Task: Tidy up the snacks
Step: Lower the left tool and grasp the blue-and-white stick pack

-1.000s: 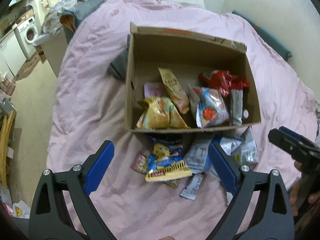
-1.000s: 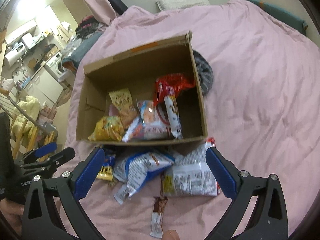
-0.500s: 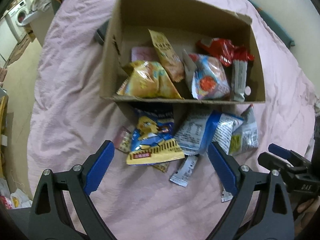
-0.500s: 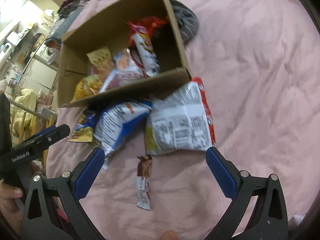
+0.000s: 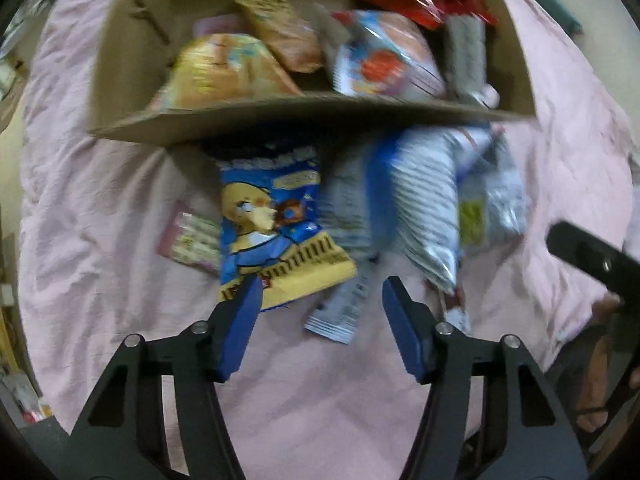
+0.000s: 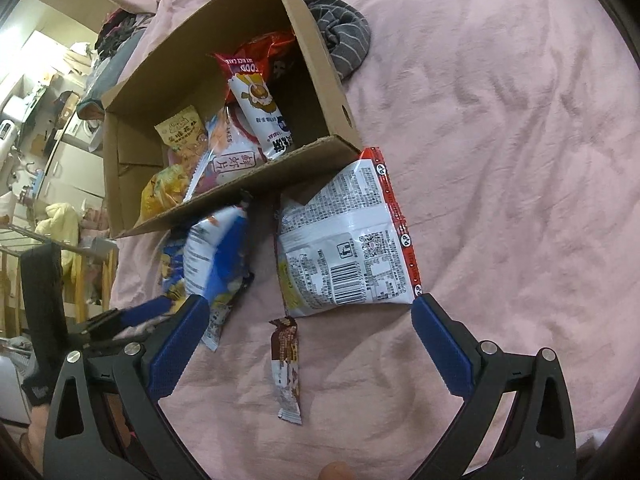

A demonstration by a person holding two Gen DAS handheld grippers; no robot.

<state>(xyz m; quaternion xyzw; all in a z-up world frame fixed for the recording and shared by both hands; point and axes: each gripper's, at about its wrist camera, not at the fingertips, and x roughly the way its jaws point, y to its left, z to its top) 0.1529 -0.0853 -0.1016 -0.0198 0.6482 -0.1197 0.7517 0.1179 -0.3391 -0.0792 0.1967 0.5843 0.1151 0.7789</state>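
Note:
An open cardboard box (image 5: 312, 114) (image 6: 316, 76) with several snack bags inside lies on a pink bedspread. Loose snacks lie in front of it: a blue and yellow bag (image 5: 272, 236), a blue and white bag (image 5: 424, 208) (image 6: 216, 256), a white noodle packet (image 6: 348, 240), a small silver bar (image 5: 340, 312) and a brown chocolate bar (image 6: 286, 364). My left gripper (image 5: 320, 292) points down over the blue and yellow bag's lower corner and the silver bar, jaws closing, pads not pressing on either. My right gripper (image 6: 310, 302) is wide open at the noodle packet's lower edge, above the chocolate bar.
A grey striped cloth (image 6: 340, 40) lies behind the box's far corner. The pink bedspread (image 6: 500, 160) stretches to the right. Off the bed's left edge are a drying rack (image 6: 80, 280) and cluttered furniture. The other gripper shows at each view's side.
Both grippers have come down closer to the loose snacks in front of the box. The left jaws have narrowed a good deal; the right jaws stay wide.

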